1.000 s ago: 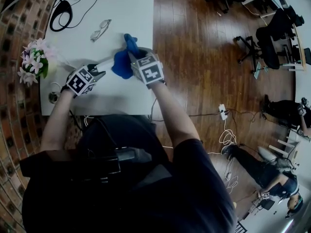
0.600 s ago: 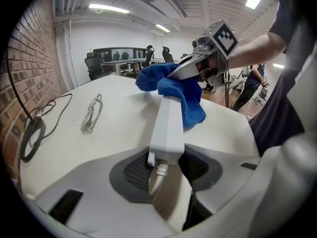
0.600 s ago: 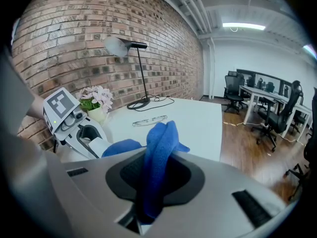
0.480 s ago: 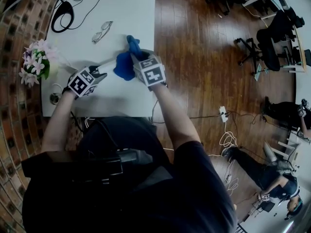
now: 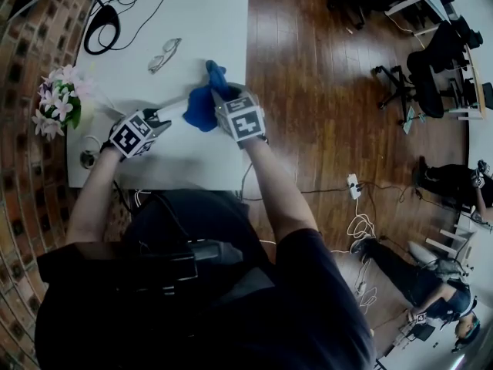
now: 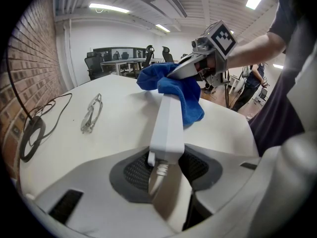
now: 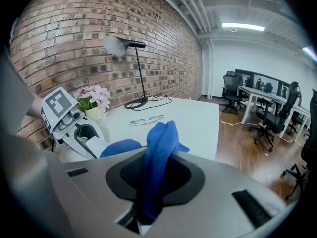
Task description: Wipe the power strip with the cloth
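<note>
- My left tool: clamped on the cord end of the white power strip, held over the desk.
- My right tool: clamped on the blue cloth, which draped over the strip's far end.
- Glasses: lay on the desk beyond, apart from both.
- Flowers: by the desk's left edge.

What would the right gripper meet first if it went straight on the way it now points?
Probably the power strip: the right gripper, shut on the blue cloth, points down at its far part, with cloth lying between. Depth is unclear.
</note>
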